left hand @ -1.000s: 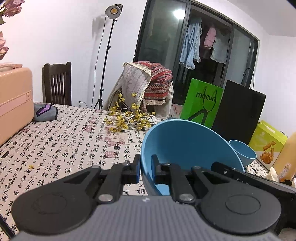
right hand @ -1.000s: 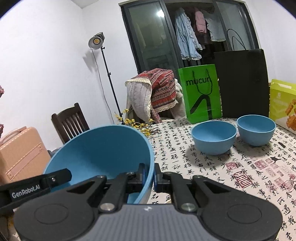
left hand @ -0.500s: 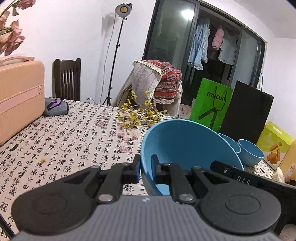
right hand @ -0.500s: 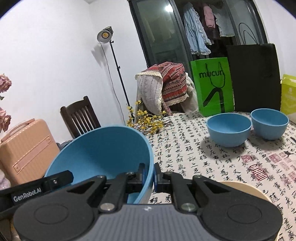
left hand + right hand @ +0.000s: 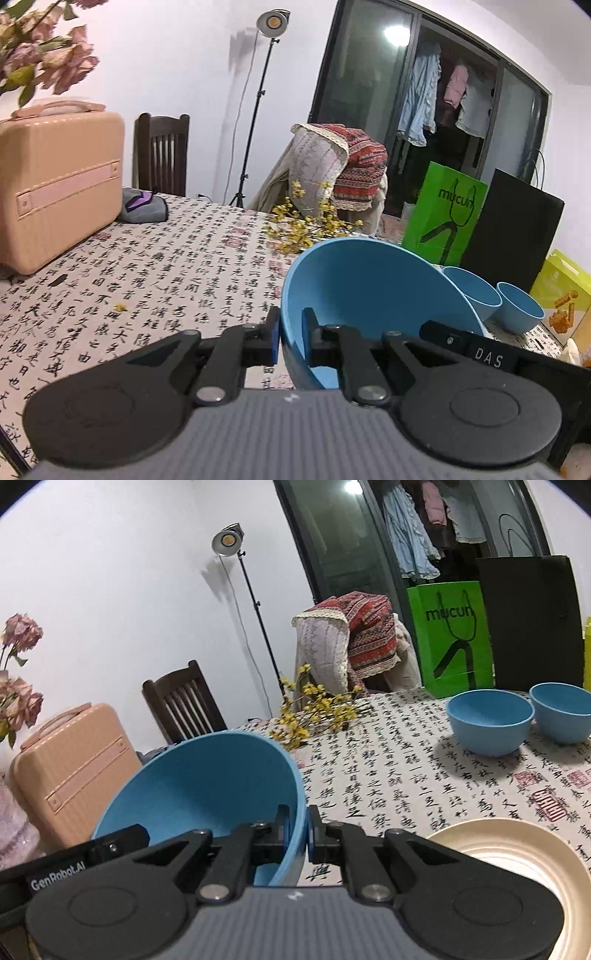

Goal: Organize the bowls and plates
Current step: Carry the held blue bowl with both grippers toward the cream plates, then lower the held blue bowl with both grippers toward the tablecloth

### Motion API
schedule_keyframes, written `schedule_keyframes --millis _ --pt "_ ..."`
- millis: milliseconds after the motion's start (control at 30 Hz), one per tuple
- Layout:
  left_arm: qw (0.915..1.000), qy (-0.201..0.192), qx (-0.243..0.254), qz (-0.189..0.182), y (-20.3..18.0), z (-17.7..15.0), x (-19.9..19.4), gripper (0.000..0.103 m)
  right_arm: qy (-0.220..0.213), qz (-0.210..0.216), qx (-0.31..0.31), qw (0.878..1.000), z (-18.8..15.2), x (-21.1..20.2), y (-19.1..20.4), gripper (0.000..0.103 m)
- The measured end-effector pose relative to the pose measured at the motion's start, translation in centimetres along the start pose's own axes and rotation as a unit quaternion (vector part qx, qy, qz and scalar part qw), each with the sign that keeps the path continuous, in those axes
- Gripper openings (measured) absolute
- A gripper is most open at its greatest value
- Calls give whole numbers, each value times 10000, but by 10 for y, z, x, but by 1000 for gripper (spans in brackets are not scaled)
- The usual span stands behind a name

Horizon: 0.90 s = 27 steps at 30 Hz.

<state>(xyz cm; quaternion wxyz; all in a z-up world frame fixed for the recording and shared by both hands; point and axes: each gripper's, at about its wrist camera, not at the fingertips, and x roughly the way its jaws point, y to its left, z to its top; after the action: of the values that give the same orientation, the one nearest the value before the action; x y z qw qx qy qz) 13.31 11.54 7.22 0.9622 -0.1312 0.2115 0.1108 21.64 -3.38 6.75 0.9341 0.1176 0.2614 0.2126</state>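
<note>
Both grippers hold one large blue bowl (image 5: 369, 291) (image 5: 207, 786) above the table. My left gripper (image 5: 290, 338) is shut on its left rim; my right gripper (image 5: 297, 829) is shut on its right rim. The other gripper's body shows at the far edge of each view. Two smaller blue bowls (image 5: 489, 723) (image 5: 563, 712) stand side by side on the patterned tablecloth at the far right, also seen past the big bowl's rim (image 5: 474, 291) (image 5: 521, 312). A cream plate (image 5: 513, 853) lies close at the lower right of the right wrist view.
A peach suitcase (image 5: 55, 184) stands on the table's left side, with a grey pouch (image 5: 142, 210) behind it. Yellow flower sprigs (image 5: 306, 225) lie at the far edge. A green bag (image 5: 452, 635), a black board (image 5: 528, 620) and chairs stand beyond the table.
Both grippers have carried the big blue bowl back and slightly down; the suitcase and pink flowers have come into the left wrist view, and the cream plate has appeared in the right wrist view.
</note>
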Motion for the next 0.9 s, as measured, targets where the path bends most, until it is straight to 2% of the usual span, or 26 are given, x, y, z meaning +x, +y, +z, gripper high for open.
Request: schedule_keyframes --millis 900 --pt "9968 33 -414 688 71 -26 -31 11 665 705 -312 9948 -40 20 62 10"
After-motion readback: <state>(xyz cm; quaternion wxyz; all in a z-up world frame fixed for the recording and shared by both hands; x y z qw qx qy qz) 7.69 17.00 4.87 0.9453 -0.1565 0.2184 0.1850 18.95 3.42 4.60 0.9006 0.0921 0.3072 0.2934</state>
